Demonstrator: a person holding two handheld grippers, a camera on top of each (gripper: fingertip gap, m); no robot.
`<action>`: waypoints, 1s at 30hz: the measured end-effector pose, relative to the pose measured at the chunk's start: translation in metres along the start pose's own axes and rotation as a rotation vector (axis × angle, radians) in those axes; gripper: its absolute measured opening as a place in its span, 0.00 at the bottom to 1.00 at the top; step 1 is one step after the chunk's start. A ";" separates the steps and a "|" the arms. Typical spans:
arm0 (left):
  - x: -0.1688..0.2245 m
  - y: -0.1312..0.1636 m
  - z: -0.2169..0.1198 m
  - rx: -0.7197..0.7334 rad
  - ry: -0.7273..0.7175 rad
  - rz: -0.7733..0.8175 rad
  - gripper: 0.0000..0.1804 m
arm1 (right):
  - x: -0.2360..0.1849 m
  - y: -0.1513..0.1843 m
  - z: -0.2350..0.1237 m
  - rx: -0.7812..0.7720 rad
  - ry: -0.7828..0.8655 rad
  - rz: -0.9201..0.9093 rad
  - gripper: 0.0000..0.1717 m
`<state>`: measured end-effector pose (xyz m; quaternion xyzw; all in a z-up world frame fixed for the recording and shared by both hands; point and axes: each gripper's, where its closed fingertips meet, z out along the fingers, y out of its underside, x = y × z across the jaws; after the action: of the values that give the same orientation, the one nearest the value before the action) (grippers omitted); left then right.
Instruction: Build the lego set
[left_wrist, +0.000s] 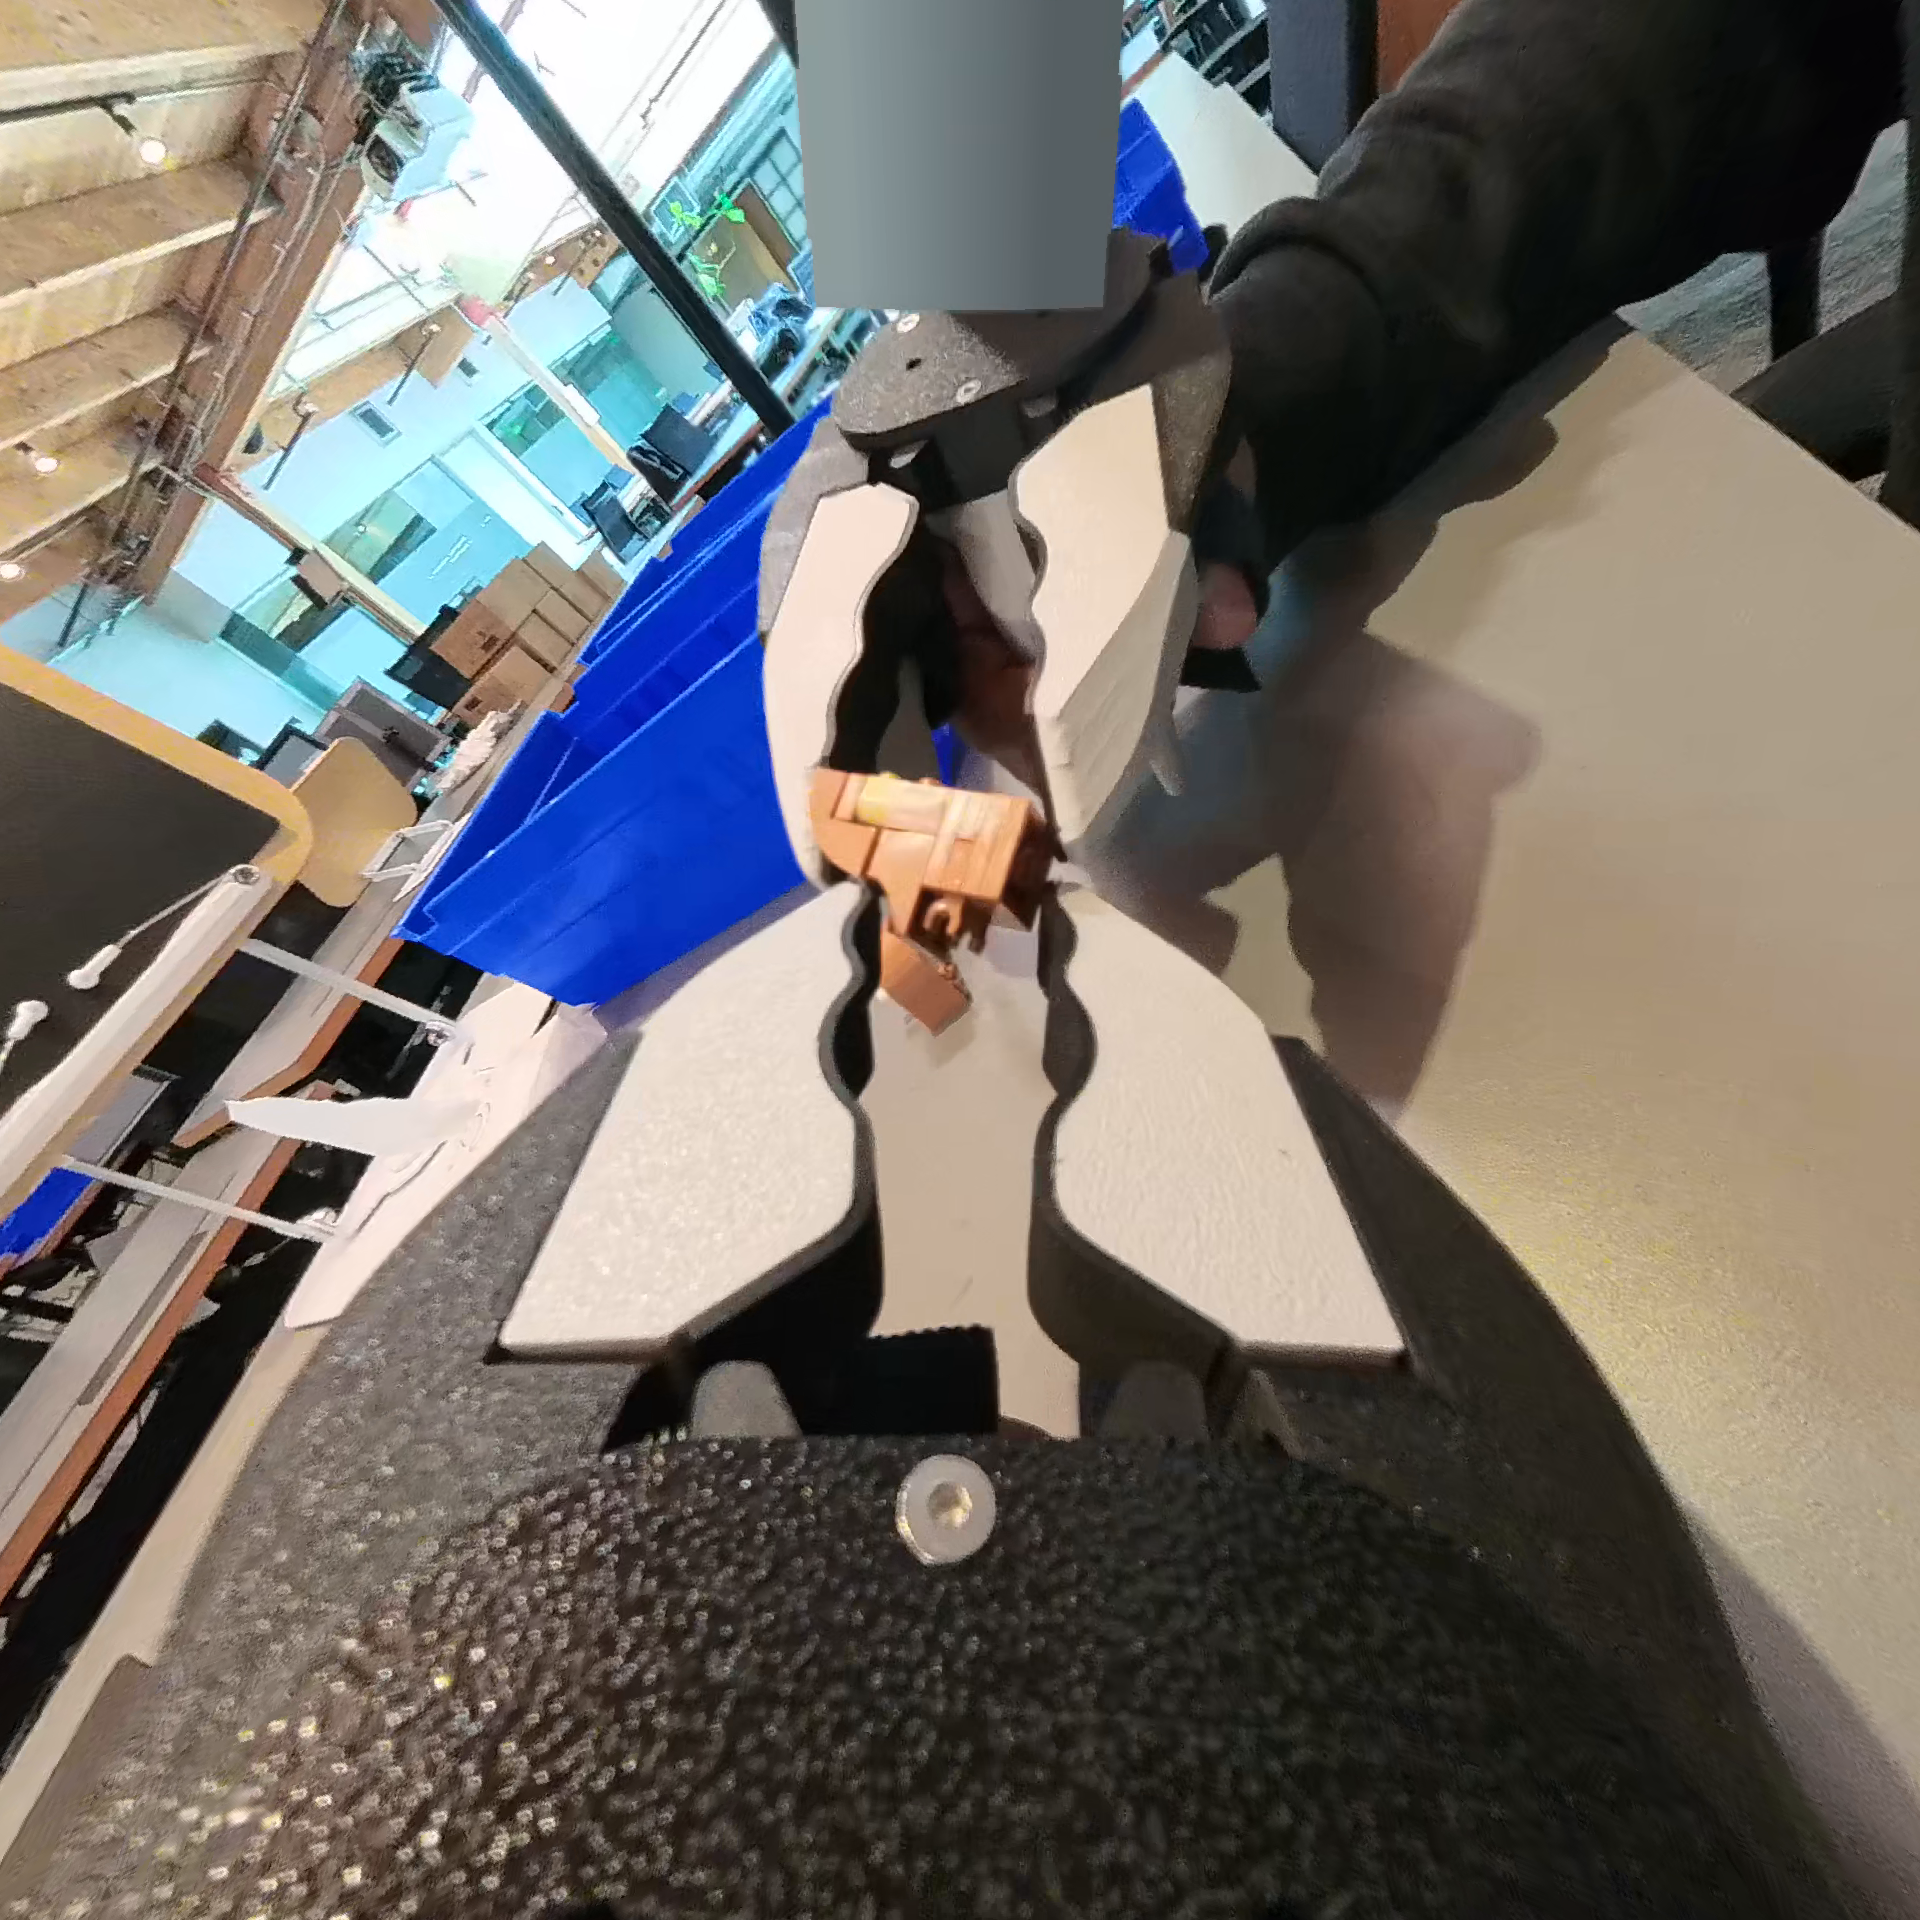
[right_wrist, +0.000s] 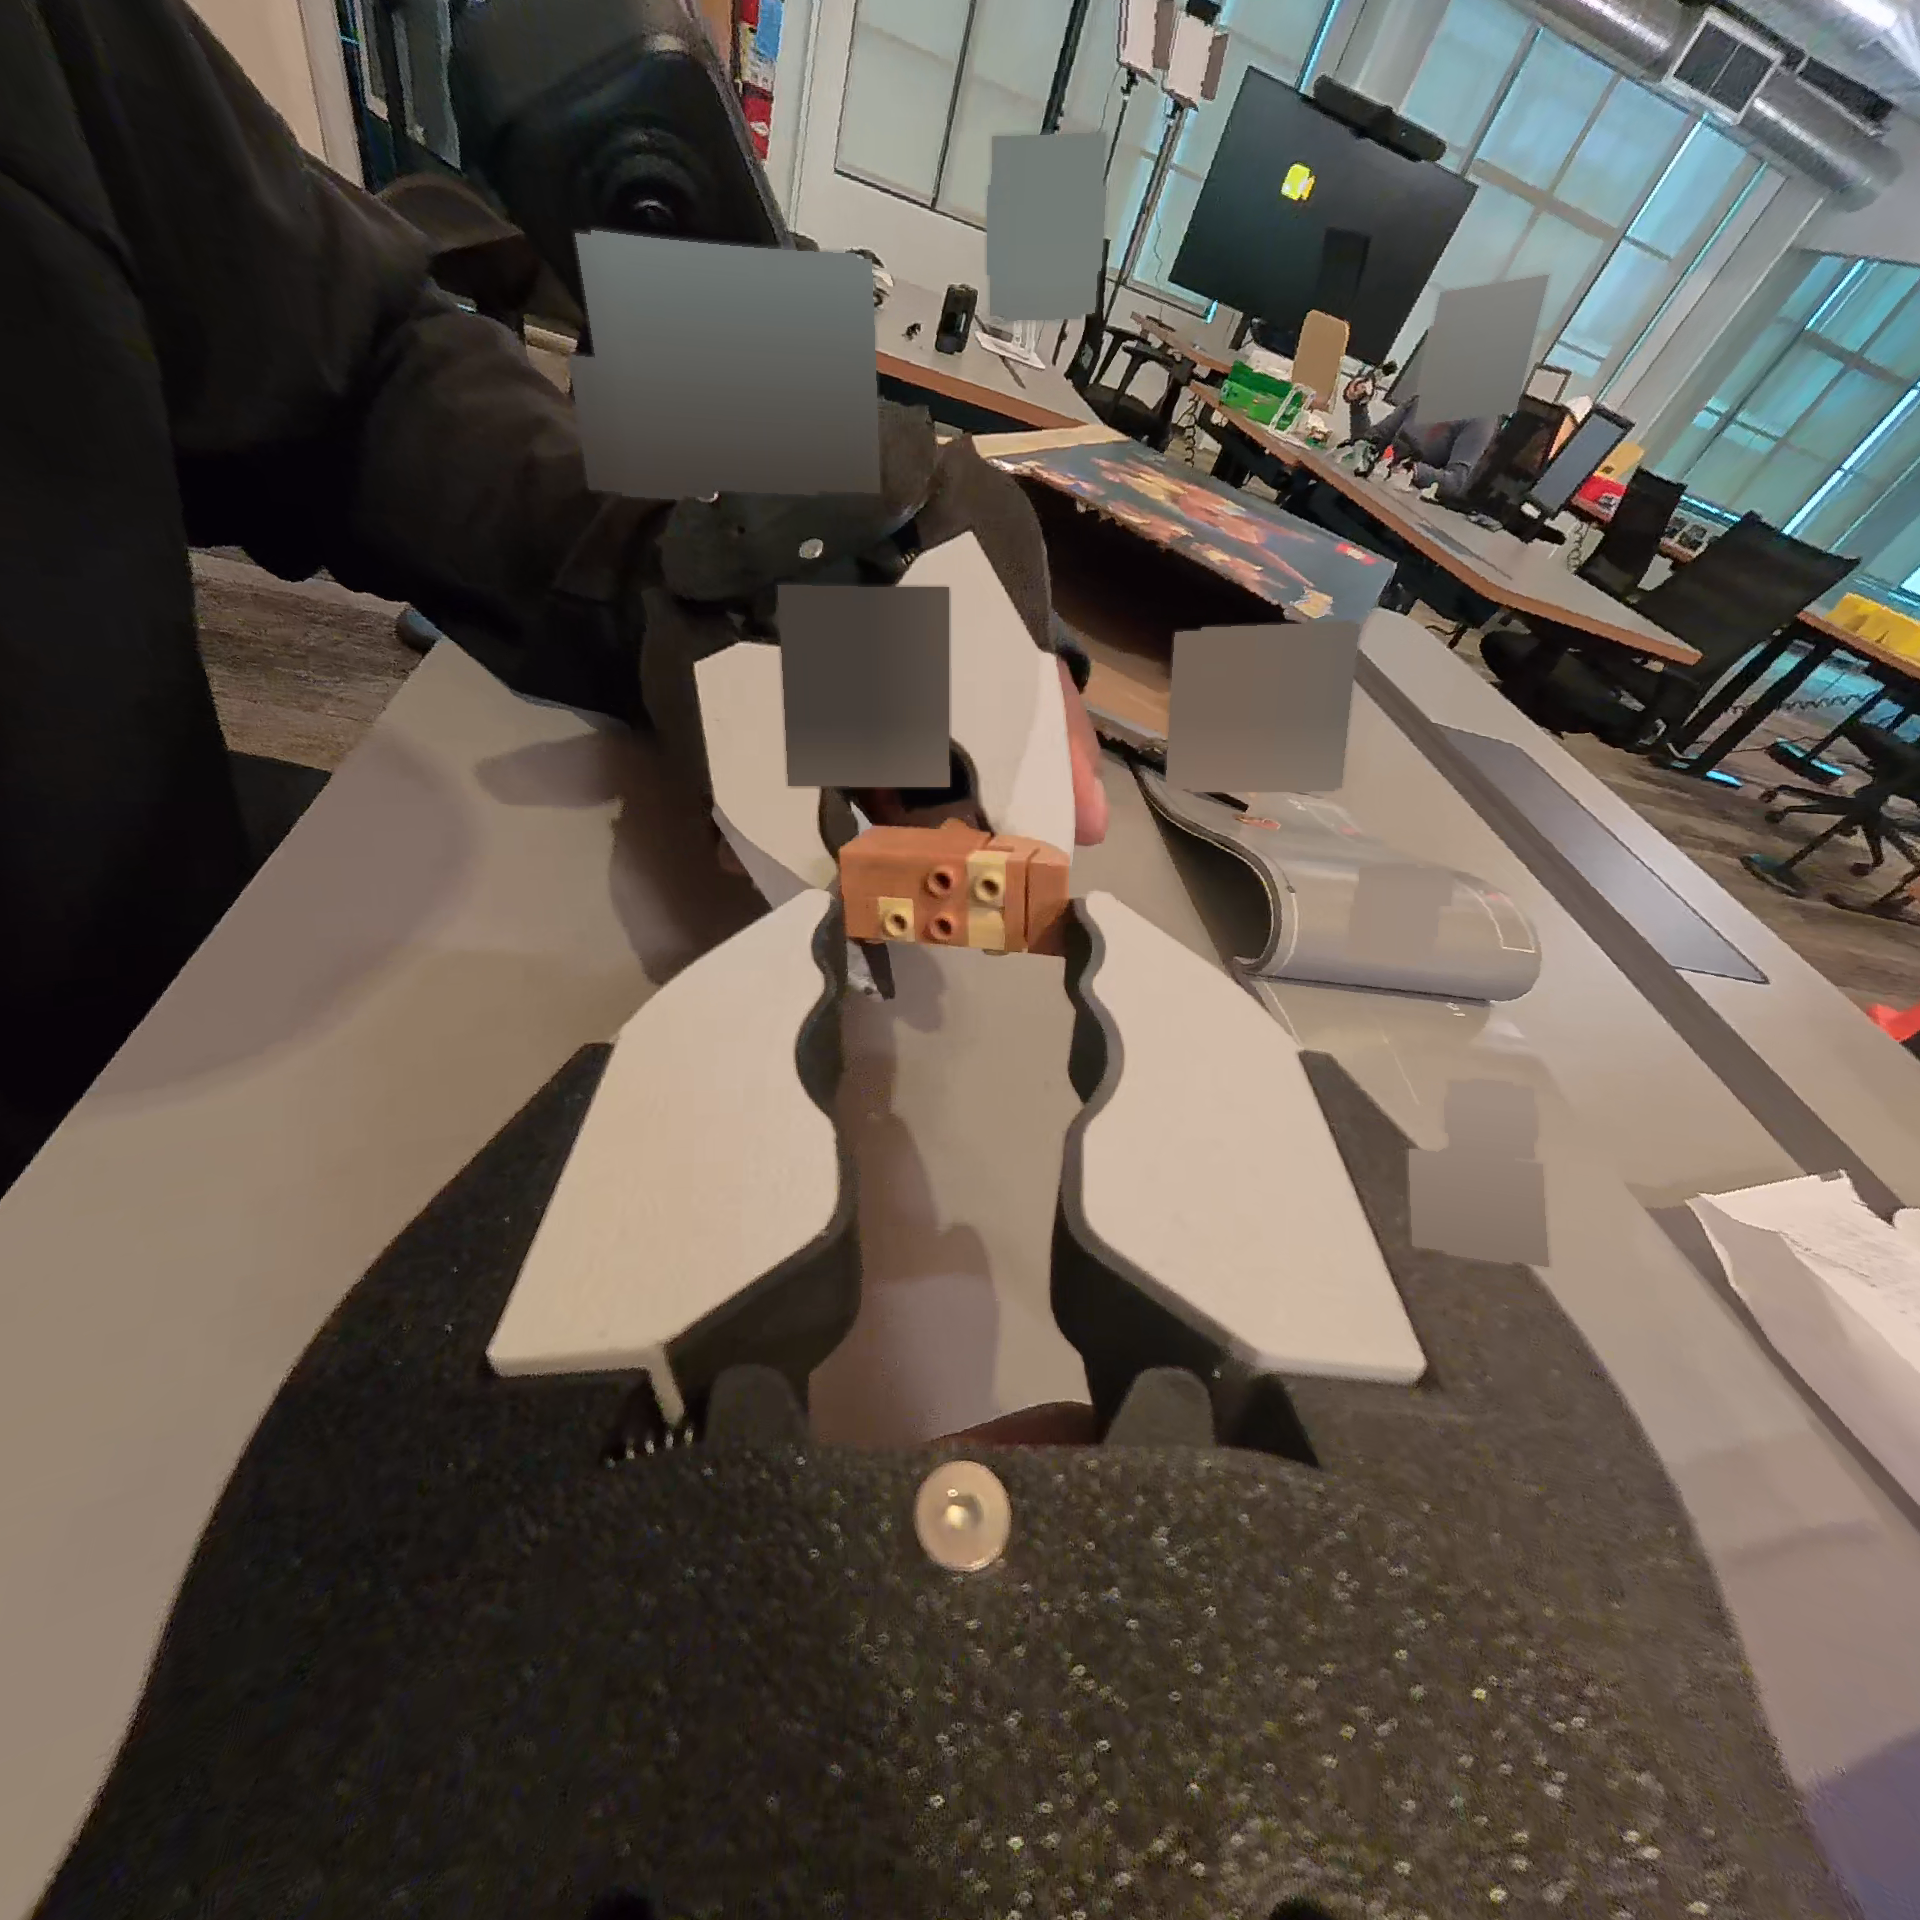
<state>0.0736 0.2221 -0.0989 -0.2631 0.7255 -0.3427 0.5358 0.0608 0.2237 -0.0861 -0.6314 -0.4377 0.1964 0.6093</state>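
A small brown and tan brick assembly hangs in the air above the grey table. My right gripper is shut on it, one fingertip on each side. In the left wrist view the right gripper comes down from above with the same assembly between its tips. My left gripper faces it from the other side. Its fingertips flank the assembly's lower part, and a small brown piece hangs between the pads without touching them. I cannot tell whether the left pads press on the assembly.
Blue bins line the table's far edge. An open booklet and a torn cardboard box lie to the right, and a paper sheet lies at the near right. A gloved hand holds the right gripper. Both grippers' tips are close together, under 4 cm apart.
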 end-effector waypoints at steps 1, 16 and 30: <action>0.000 -0.001 0.000 0.000 0.001 0.001 0.16 | 0.000 0.000 0.000 0.002 -0.002 0.000 0.23; -0.002 -0.006 -0.009 0.107 0.260 -0.627 0.21 | 0.003 -0.006 -0.007 0.030 0.066 -0.144 0.23; 0.009 -0.021 -0.012 0.208 0.565 -1.148 0.11 | -0.009 -0.002 0.000 0.002 0.030 -0.233 0.23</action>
<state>0.0600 0.2050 -0.0854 -0.4555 0.5456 -0.6991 0.0784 0.0558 0.2160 -0.0870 -0.5784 -0.4988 0.1151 0.6351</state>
